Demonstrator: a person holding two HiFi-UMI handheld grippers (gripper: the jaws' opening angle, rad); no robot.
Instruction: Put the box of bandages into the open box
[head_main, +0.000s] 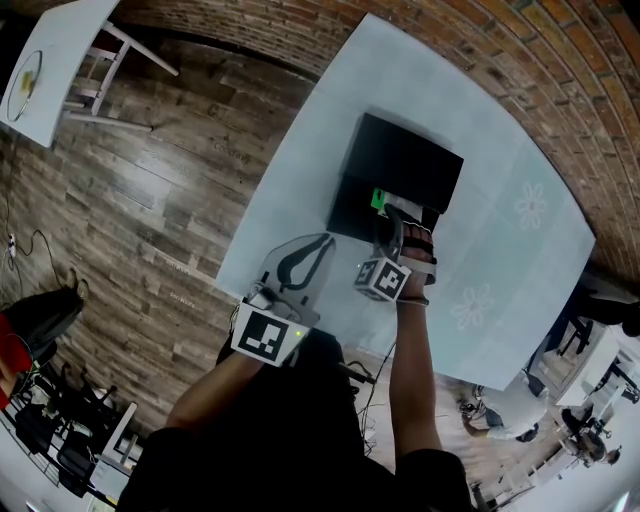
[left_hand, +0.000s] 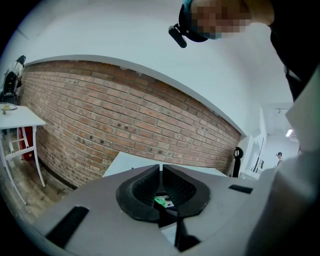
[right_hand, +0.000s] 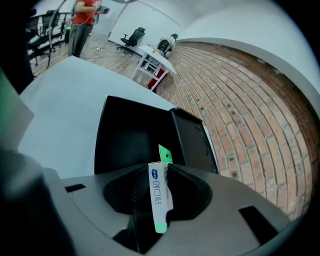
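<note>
The black open box (head_main: 405, 165) lies on the pale table (head_main: 500, 200); in the right gripper view the black open box (right_hand: 132, 132) fills the middle ground, its lid (right_hand: 192, 140) folded out to the right. My right gripper (head_main: 392, 222) hovers over the box's near edge. The slim white-and-green box of bandages (right_hand: 159, 197) stands on edge between my right gripper's (right_hand: 161, 172) jaws, leaning on the right pad with a dark gap on its left. Its green end (head_main: 379, 199) shows in the head view. My left gripper (head_main: 318, 248) rests at the table's near edge, jaws together and empty (left_hand: 161, 167).
The table ends just left of my left gripper, above wood flooring (head_main: 150, 200). A small white side table (head_main: 55, 50) stands far left. A brick wall (left_hand: 125, 120) runs behind the table. A person in red (right_hand: 82, 20) stands far off among office chairs.
</note>
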